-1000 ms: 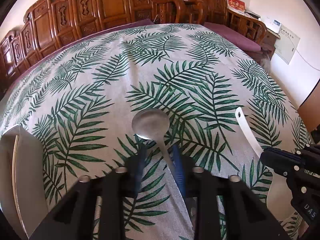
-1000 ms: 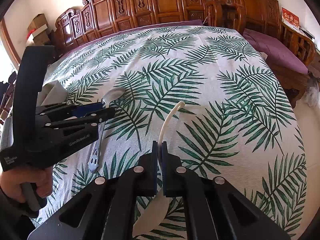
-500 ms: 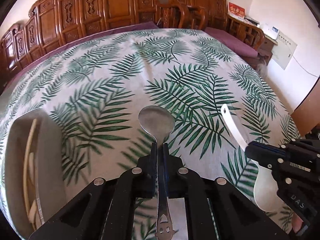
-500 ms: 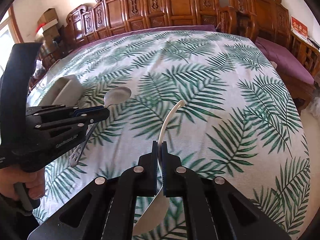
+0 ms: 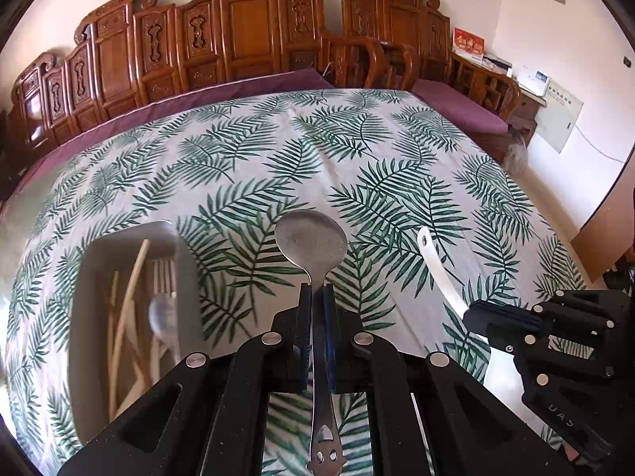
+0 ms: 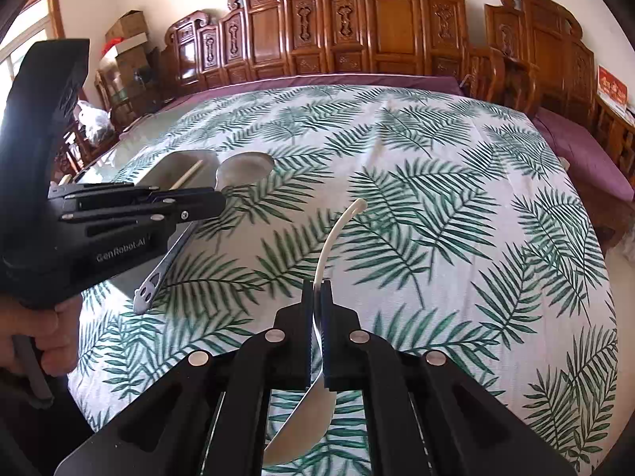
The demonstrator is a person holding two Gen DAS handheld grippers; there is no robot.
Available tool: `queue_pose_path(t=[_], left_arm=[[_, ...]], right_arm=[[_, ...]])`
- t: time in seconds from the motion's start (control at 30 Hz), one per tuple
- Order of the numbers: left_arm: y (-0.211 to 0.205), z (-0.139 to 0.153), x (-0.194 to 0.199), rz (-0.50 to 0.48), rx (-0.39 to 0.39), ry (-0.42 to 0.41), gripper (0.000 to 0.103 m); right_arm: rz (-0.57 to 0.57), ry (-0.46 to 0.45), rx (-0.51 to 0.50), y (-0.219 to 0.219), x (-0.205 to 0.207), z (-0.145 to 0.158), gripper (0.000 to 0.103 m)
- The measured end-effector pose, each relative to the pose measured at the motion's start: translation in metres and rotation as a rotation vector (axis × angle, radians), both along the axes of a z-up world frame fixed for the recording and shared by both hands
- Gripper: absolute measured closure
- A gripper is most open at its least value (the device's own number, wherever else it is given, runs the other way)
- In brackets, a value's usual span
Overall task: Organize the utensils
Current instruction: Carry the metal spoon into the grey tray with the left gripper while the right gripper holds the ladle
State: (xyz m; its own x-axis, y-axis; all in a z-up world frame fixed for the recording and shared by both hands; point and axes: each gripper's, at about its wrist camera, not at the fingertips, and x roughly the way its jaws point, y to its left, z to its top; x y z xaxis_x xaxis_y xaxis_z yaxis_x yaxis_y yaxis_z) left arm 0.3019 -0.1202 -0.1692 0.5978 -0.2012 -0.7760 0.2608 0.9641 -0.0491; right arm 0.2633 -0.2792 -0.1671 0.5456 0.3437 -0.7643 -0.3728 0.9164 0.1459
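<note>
Two spoons are up off the leaf-print tablecloth (image 5: 246, 166): the left gripper (image 5: 316, 297) is clamped on the neck of one metal spoon (image 5: 311, 240), round bowl forward, and the right gripper (image 6: 316, 297) pinches one white ceramic spoon (image 6: 337, 234), handle forward. One grey utensil tray (image 5: 85, 317) lies left, holding chopsticks (image 5: 127, 301), blurred. Carved wooden chairs (image 5: 246, 39) line the far side.

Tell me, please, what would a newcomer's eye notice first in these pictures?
First, the two spoons held in the air: the left hand-held gripper is shut on a metal spoon, the right hand-held gripper on a white spoon. Below lies a leaf-print tablecloth, with a grey utensil tray at the left.
</note>
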Motion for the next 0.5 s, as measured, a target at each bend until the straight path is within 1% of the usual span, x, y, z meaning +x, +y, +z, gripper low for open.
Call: queue_pose_path(t=[0.33, 0.5], left_arm=[[0.043, 0.02, -0.013, 0.01, -0.018, -0.032, 0.098], [0.066, 0.024, -0.015, 0.024, -0.016, -0.046, 0.098]], right_arm=[[0.047, -0.033, -0.005, 0.031, -0.012, 0.01, 0.099], [0.07, -0.042, -0.006, 0.043, -0.016, 0.013, 0.099]])
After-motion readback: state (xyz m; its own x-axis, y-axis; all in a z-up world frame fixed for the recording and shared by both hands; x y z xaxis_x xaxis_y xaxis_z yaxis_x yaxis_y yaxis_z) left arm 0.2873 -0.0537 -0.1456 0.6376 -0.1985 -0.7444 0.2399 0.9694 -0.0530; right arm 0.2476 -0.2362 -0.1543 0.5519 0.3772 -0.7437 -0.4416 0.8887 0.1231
